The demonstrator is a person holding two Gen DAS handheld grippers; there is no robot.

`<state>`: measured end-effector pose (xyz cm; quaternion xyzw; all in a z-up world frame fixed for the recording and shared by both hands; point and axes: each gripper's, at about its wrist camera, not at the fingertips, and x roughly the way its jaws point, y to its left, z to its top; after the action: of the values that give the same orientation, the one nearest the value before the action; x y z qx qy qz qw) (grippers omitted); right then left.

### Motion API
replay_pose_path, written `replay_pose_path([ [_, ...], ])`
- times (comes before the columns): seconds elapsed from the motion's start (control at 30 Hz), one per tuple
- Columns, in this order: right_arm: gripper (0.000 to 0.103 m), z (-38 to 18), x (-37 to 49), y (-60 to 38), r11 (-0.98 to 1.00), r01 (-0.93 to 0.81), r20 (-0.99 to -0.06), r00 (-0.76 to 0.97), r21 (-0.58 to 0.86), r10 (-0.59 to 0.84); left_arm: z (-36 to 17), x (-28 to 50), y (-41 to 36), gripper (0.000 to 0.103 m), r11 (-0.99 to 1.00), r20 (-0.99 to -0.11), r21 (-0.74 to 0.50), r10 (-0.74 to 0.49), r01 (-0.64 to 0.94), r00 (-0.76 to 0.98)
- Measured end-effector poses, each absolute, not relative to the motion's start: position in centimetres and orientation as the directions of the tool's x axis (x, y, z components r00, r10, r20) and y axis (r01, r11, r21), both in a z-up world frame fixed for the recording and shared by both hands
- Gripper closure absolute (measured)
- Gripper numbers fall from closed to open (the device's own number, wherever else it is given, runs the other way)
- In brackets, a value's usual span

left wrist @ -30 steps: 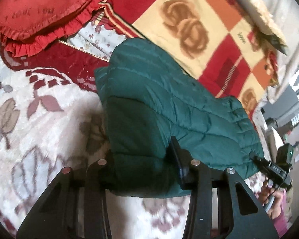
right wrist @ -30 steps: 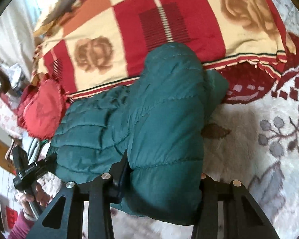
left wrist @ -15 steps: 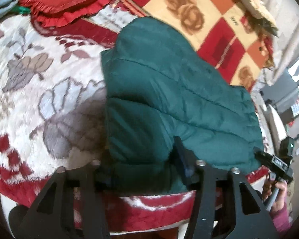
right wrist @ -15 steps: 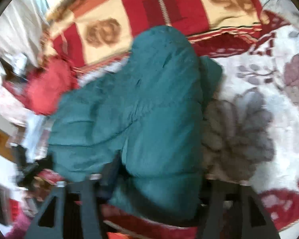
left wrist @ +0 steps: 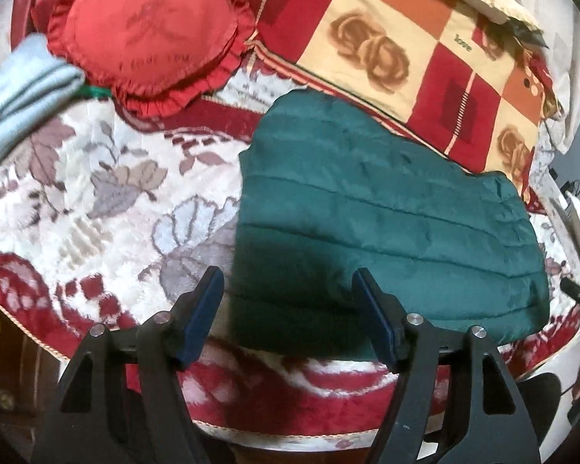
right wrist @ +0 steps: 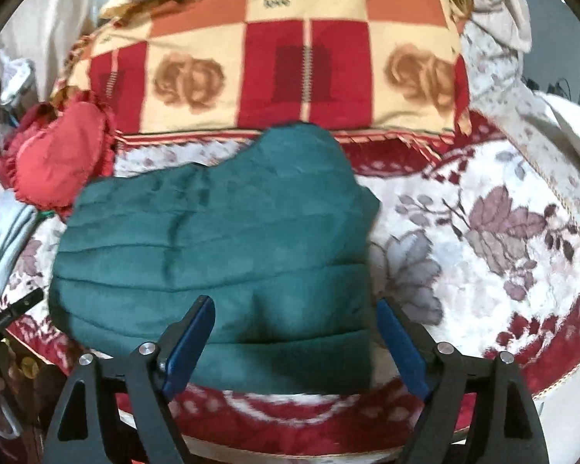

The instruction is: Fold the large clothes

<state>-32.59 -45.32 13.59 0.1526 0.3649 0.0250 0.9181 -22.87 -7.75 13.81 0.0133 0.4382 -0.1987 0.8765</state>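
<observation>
The dark green quilted puffer jacket [left wrist: 386,232] lies folded into a thick, lumpy bundle on the cream-and-maroon floral plush bedspread [left wrist: 96,193], its near hem close to the bed's front edge and its far end touching the red, orange and cream checked blanket with rose prints [left wrist: 386,38]. My left gripper [left wrist: 288,309] has just been opening; its blue-padded jaws stand apart and clear of the cloth, nothing pinched between them. My right gripper [right wrist: 295,332] has likewise just been opening, jaws spread and released, the jacket's near edge visible between them but, as far as I can judge, not pressed by either pad. Risks as I see them: the padded fill is springy, so the top layer may puff up and creep open now that nothing holds it. The shell looks slick, so layers could slide on each other. The bundle sits near the bed edge; a careless nudge could drag it toward the floor. If I re-grip, wide jaws may catch only the top layer and peel the fold apart. The red heart-shaped frilled cushion [left wrist: 147,38] lies well apart and poses no obstacle.
</observation>
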Motion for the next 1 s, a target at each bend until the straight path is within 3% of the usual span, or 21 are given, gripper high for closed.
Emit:
replay_pose_path([
  [0.4, 0.018, 13.2, -34.8, -37.0, 0.954, 0.007, -0.599, 0.780, 0.299, 0.182, 14.5, -29.0, -12.5, 0.034, 0.913, -0.716, -0.073, -0.328, 0.400, 0.617],
  [1.0, 0.018, 13.1, -35.9, -35.2, 0.961, 0.002, -0.577, 0.800, 0.278, 0.165, 13.9, -31.1, -13.8, 0.034, 0.910, -0.695, -0.016, -0.308, 0.415, 0.650],
])
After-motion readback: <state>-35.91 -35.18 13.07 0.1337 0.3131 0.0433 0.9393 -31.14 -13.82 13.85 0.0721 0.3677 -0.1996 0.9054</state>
